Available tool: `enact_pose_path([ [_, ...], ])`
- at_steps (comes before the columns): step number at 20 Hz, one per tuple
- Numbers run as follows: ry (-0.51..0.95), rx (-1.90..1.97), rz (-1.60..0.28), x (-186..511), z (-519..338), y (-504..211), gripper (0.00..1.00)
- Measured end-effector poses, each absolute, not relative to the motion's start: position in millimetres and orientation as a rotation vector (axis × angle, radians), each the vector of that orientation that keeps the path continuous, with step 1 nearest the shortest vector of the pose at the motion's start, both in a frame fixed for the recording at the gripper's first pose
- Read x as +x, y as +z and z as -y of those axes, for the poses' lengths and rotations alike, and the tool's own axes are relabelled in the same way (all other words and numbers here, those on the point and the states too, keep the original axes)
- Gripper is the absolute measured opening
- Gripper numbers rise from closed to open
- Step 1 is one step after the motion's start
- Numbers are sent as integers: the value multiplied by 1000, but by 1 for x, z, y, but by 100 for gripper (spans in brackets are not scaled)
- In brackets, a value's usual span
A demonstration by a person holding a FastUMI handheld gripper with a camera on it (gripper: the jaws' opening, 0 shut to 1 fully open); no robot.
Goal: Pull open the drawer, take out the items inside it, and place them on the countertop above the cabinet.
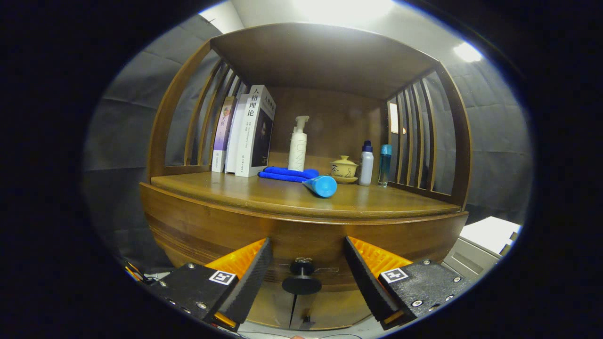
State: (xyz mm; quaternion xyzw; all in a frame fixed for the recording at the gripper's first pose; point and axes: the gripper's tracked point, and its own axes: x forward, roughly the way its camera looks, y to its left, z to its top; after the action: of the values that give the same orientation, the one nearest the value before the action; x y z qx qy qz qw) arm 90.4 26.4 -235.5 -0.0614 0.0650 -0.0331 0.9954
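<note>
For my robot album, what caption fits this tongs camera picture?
Open tongs line up around the drawer knob.

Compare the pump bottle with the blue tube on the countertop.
The pump bottle is white and stands upright behind the blue cloth; the blue tube lies on its side in front of the cloth. The bottle looks taller. Both rest on the countertop, beyond the open gripper.

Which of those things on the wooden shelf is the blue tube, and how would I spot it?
Look at the wooden cabinet's countertop, well beyond the open gripper. In front of the folded blue cloth and the white pump bottle lies the blue tube. Unlike the upright bottles, it lies on its side, nearest the front edge.
</note>
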Motion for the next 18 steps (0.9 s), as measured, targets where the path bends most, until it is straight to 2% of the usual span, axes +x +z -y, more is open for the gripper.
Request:
enact_pose_path([
  [5, -67, -152, -143, 91, -31, -238, 96],
  [9, 55, -163, -174, 76, -52, -219, 96],
  [12, 26, -110, -126, 57, -45, -163, 95],
  [18, 82, 68, 6, 32, -35, -21, 95],
])
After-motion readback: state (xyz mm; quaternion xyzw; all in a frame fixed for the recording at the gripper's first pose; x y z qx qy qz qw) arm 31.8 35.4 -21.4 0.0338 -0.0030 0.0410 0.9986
